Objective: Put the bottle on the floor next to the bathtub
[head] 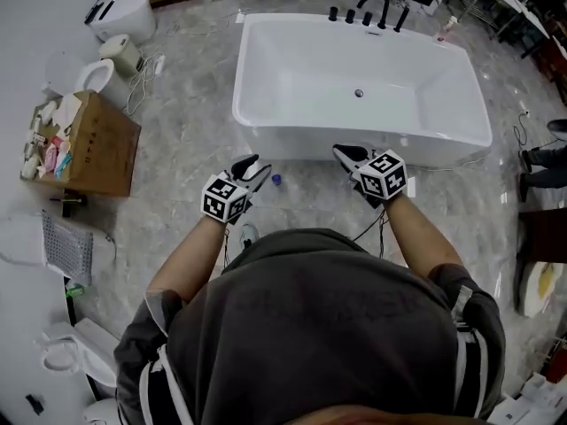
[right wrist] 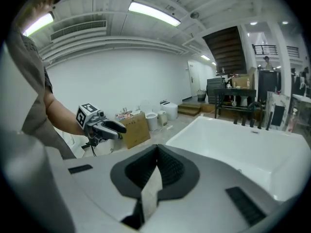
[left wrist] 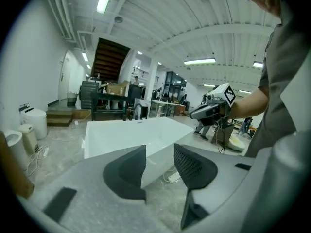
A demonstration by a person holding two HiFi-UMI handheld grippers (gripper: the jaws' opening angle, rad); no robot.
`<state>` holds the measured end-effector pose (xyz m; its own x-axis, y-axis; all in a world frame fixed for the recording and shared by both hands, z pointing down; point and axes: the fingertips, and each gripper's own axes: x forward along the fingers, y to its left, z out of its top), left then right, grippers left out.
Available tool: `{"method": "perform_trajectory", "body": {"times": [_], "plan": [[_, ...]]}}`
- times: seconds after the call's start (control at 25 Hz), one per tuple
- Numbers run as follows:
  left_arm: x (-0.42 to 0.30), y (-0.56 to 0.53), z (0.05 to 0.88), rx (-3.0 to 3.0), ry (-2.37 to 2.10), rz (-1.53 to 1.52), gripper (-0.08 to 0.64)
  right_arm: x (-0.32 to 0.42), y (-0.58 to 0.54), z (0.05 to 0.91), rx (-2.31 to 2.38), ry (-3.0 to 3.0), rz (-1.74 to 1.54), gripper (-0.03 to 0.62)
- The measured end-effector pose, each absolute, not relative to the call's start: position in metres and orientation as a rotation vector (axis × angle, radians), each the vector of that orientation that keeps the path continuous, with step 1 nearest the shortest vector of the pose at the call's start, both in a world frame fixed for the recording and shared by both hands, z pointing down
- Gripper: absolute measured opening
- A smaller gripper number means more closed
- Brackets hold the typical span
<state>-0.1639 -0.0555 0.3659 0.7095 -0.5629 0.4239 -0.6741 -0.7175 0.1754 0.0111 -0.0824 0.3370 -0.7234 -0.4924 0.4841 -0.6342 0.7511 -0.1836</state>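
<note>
A small blue-capped thing [head: 276,181], seemingly the bottle seen from above, stands on the marble floor just in front of the white bathtub [head: 292,140]. No gripper touches it. My left gripper [head: 257,165] hovers just left of it, well above the floor; its jaws stand apart with nothing between them [left wrist: 159,166]. My right gripper [head: 341,151] hangs over the tub's near wall, and its pads meet with nothing held [right wrist: 156,152]. Each gripper shows in the other's view: the right gripper [left wrist: 204,111] and the left gripper [right wrist: 114,126]. The tub [left wrist: 121,135] fills the ground ahead.
A cardboard box [head: 93,144] with clutter and a toilet [head: 89,73] stand at the left. Black taps [head: 372,11] sit on the tub's far rim, with a pale bottle [head: 447,27] near its far right corner. Someone's shoes [head: 540,162] show at the right. Cables trail on the floor.
</note>
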Motion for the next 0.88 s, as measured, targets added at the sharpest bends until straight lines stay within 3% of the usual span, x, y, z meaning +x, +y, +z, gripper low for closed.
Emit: {"method": "perform_trajectory", "body": {"times": [0.2, 0.6, 0.88], "plan": [[-0.193, -0.045, 0.322, 2.619, -1.073, 0.419, 0.152, 0.012, -0.072, 0.306, 0.871, -2.581, 0.416, -0.008], [-0.201, -0.036, 0.285, 2.601, -1.083, 0.159, 0.014, 0.036, -0.053, 0.299, 0.931, -2.605, 0.440, -0.008], [-0.197, -0.040, 0.286, 2.573, -1.066, 0.103, 0.006, 0.030, -0.058, 0.312, 0.944, -2.624, 0.528, -0.008]]}}
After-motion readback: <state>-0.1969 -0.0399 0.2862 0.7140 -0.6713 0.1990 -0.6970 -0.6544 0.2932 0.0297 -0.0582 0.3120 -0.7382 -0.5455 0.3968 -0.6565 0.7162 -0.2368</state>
